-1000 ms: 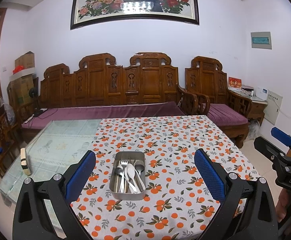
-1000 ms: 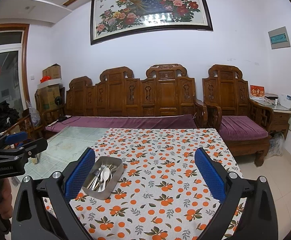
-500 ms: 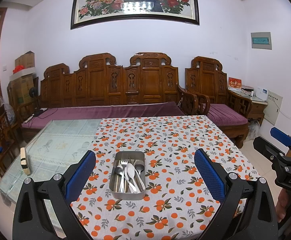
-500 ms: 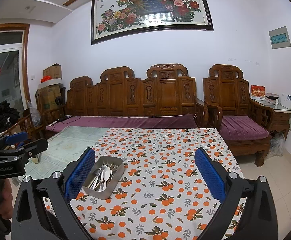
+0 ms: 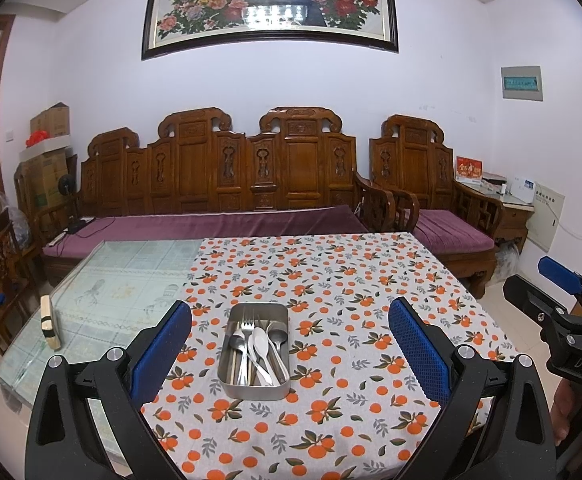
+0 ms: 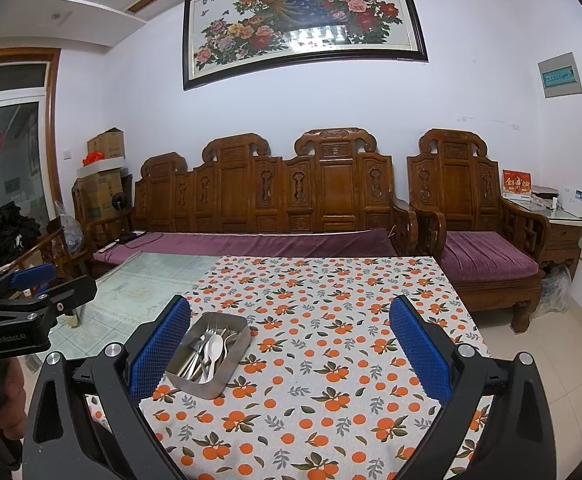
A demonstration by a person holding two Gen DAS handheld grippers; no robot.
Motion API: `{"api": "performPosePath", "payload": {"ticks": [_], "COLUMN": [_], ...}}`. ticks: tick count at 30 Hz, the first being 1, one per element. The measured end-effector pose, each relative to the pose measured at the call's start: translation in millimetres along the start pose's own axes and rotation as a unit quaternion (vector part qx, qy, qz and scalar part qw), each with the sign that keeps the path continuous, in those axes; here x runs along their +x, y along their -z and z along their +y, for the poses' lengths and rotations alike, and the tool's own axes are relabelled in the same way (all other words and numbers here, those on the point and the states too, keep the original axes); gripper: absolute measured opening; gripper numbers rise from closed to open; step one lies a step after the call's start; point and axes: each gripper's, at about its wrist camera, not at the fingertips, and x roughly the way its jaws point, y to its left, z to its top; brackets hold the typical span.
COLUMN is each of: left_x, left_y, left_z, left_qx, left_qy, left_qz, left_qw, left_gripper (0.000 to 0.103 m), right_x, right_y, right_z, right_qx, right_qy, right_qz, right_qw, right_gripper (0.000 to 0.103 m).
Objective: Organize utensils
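A metal tray (image 5: 231, 384) holds several forks and spoons, with a white spoon (image 5: 260, 343) on top. It sits on the orange-print tablecloth (image 5: 351, 300). My left gripper (image 5: 289, 344) is open and empty, held above the near table edge with the tray between its fingers in view. My right gripper (image 6: 289, 344) is open and empty, to the right of the tray (image 6: 195, 384), which shows by its left finger. Each gripper shows at the edge of the other's view.
A glass tabletop (image 5: 103, 300) lies bare left of the cloth, with a small pale block (image 5: 47, 322) near its left edge. A carved wooden sofa (image 5: 219, 184) and an armchair (image 5: 431, 200) stand behind the table. A side table (image 5: 507, 204) is at far right.
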Motion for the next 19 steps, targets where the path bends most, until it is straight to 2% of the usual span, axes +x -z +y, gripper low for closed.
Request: {"api": "performPosePath", "payload": {"ticks": [19], "left_x": [-3.4], "left_y": [-3.2], "left_z": [-3.6], "left_qx": [-0.001], "left_qy": [0.005], "left_qz": [-0.004], "left_qw": [1.0000], "left_gripper": [0.095], "right_x": [-0.5], "right_y": [0.1], "right_z": [1.9], "right_qx": [0.001], "right_qy": [0.000], "right_qz": [-0.001], "right_qw": [1.000], "right_gripper": [0.100]}}
